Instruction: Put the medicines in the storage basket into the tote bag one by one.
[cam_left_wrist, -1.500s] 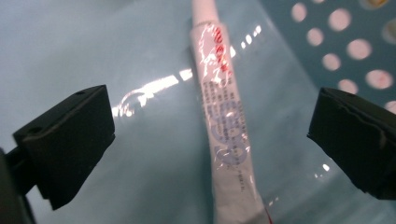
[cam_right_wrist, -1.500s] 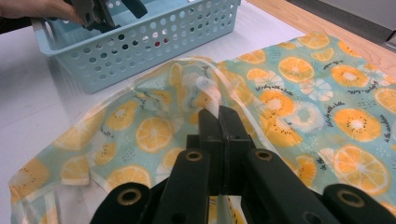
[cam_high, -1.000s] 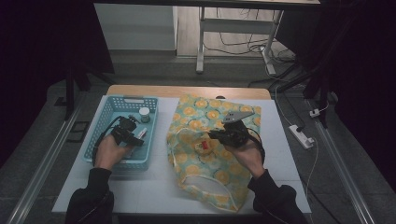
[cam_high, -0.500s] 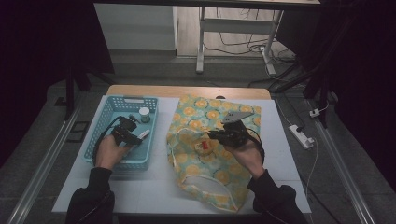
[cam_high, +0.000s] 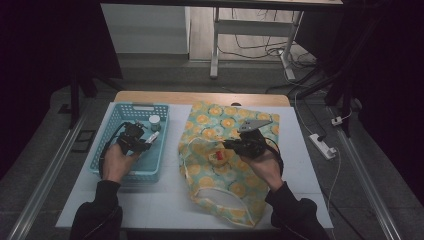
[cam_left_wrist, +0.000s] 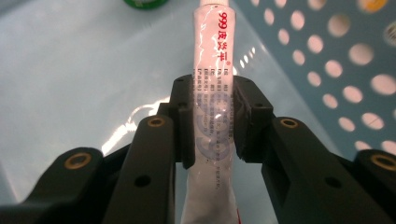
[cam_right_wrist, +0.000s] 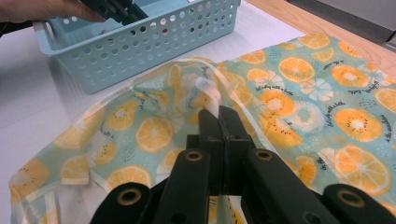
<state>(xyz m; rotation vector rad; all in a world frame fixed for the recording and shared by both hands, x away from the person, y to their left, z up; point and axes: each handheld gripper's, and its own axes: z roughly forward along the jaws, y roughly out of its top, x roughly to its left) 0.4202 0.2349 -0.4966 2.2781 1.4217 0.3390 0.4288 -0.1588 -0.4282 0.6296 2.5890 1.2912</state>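
Observation:
My left gripper (cam_left_wrist: 212, 116) reaches into the blue basket (cam_high: 135, 106). Its jaws have just been closing and now press on both sides of a white tube with red print (cam_left_wrist: 212, 70), which lies on the basket floor. From above, the tube (cam_high: 152, 137) juts out past the left gripper (cam_high: 146, 141) towards the basket's right wall. My right gripper (cam_right_wrist: 219, 121) is shut on a fold of the orange-print fabric bag (cam_right_wrist: 289, 93), holding it slightly raised. In the high view, the right gripper (cam_high: 227, 146) sits over the middle of the bag (cam_high: 235, 190).
A small grey-capped bottle (cam_high: 155, 121) stands in the basket's far right corner. A green round item (cam_left_wrist: 144, 2) lies just ahead of the tube. The basket wall (cam_right_wrist: 140, 42) stands close to the bag's left edge. A power strip (cam_high: 322, 146) lies off the table's right side.

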